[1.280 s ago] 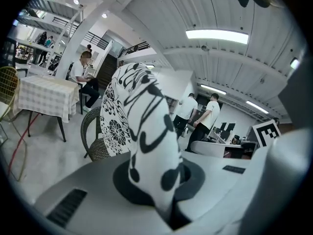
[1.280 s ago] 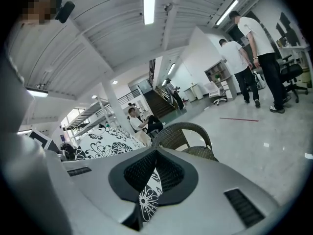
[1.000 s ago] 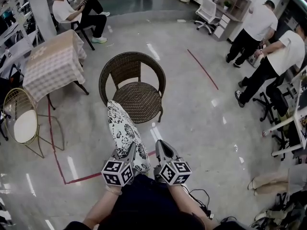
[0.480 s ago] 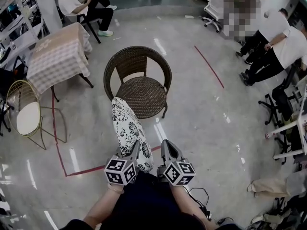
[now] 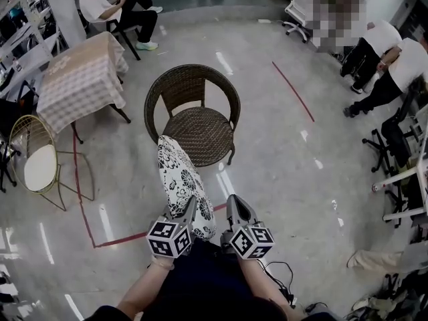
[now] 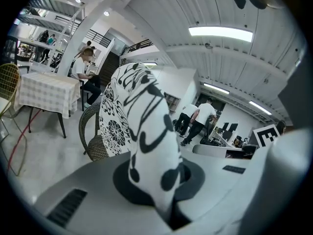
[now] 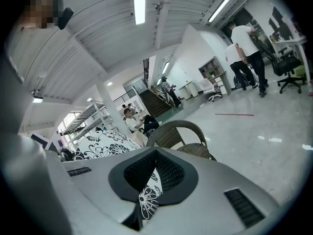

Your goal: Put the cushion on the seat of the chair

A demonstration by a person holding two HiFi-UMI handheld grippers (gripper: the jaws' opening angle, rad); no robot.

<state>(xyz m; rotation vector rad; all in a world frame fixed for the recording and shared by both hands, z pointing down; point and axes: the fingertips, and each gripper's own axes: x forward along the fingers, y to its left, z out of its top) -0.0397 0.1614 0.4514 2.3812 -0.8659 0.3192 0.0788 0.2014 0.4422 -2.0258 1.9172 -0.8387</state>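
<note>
The cushion [image 5: 178, 178], white with a black flower print, stands on edge in the air in front of me. My left gripper [image 5: 190, 204] is shut on its near lower corner, and the fabric [image 6: 143, 131] bulges up out of the closed jaws. My right gripper [image 5: 232, 203] is level with the left one, just right of the cushion, with its jaws together. A strip of the print [image 7: 146, 199] shows in the slit between them. In the head view a thin gap separates this gripper from the cushion. The brown wicker chair [image 5: 197, 127] stands just beyond, its seat bare.
A table with a checked cloth [image 5: 80, 79] and a gold wire chair [image 5: 30, 159] stand at the left. Red tape [image 5: 120, 236] runs across the floor. People and office chairs [image 5: 394, 132] are at the right. A seated person [image 5: 110, 9] is at the back left.
Both grippers and the cushion keep the same pose. The head view has shifted slightly, and the people at the right have moved further right.
</note>
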